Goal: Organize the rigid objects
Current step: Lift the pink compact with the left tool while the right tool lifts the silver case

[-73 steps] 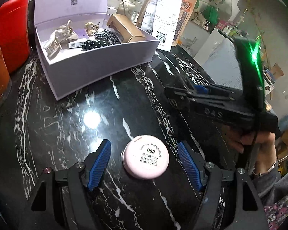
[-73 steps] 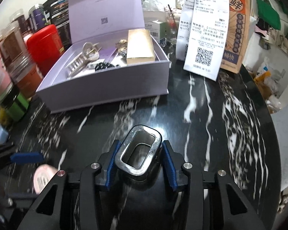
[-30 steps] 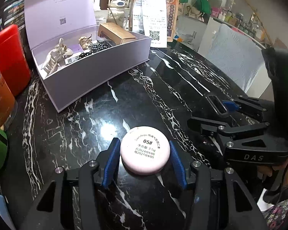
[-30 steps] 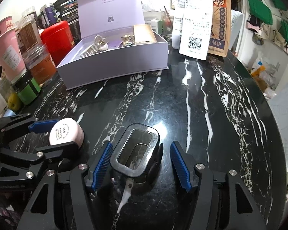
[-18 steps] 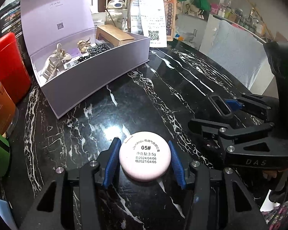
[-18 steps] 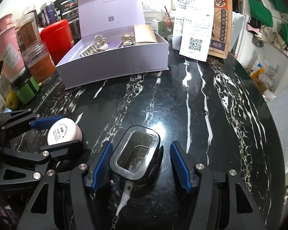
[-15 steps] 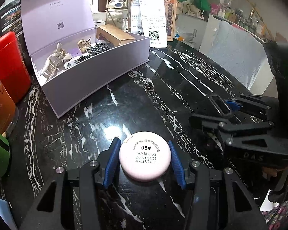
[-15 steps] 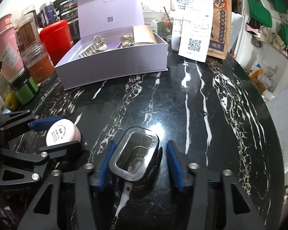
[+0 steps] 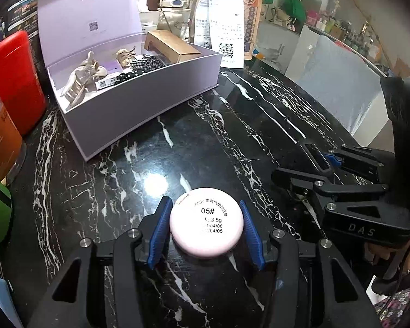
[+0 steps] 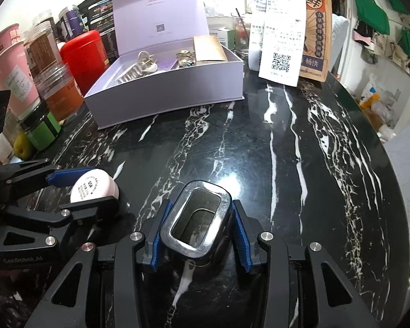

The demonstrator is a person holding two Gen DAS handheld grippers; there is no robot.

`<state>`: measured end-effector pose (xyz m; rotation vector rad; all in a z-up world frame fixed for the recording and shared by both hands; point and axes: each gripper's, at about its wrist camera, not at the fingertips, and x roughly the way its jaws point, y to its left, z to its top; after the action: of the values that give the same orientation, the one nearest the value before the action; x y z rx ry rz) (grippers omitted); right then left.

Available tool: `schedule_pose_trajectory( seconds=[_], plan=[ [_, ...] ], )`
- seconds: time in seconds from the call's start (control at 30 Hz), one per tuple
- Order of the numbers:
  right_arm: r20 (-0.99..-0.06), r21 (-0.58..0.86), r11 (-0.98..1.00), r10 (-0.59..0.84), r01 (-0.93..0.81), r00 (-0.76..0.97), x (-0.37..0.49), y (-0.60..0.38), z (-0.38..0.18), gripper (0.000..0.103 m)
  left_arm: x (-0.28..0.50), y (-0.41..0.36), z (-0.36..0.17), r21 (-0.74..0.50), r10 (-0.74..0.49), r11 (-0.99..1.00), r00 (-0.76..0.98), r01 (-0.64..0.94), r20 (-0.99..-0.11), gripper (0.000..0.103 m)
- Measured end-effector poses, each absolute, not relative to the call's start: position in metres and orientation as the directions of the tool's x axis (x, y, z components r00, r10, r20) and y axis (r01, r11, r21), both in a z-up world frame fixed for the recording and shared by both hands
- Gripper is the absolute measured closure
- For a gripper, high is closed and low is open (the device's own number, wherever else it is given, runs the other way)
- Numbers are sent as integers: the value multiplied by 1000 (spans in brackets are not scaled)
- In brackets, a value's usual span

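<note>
A round pink compact (image 9: 206, 229) with a printed label sits between the blue pads of my left gripper (image 9: 205, 205), which is shut on it just above the black marble table (image 9: 232, 125). A rectangular silver-rimmed case (image 10: 195, 220) stands between the pads of my right gripper (image 10: 200, 205). Its jaws are closing, and both pads touch the sides of the case. From the right wrist, the left gripper (image 10: 87, 188) and the compact (image 10: 93, 188) lie low on the left. An open lilac box (image 9: 139, 104) holding hair clips and a brown carton stands behind.
Red canister (image 10: 82, 54), jars and pink cups (image 10: 11, 65) crowd the table's left edge. A paper bag with receipts (image 10: 284, 27) stands behind the lilac box (image 10: 164, 98) on the right. The round table's edge (image 10: 391, 164) curves along the right. A person's hand (image 9: 396, 262) is at the far right.
The right jaws have closed in from either side onto the silver-rimmed case. The left gripper, open around the compact at first, has stayed shut on it for the last second.
</note>
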<state>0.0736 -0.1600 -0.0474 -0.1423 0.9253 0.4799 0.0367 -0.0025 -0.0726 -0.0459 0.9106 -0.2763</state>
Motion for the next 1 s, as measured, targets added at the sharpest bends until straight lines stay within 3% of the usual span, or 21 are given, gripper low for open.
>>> schedule_pose_trajectory(
  seconds=[0.33, 1.0],
  plan=[
    [-802, 56, 873, 329, -485, 499, 76, -139, -43, 61, 33, 29, -68, -215, -259, 966, 600, 146, -756, 53],
    [-773, 94, 852, 389, -516, 502, 69, -124, -33, 61, 30, 50, -49, -204, -225, 973, 641, 107, -734, 53]
  ],
)
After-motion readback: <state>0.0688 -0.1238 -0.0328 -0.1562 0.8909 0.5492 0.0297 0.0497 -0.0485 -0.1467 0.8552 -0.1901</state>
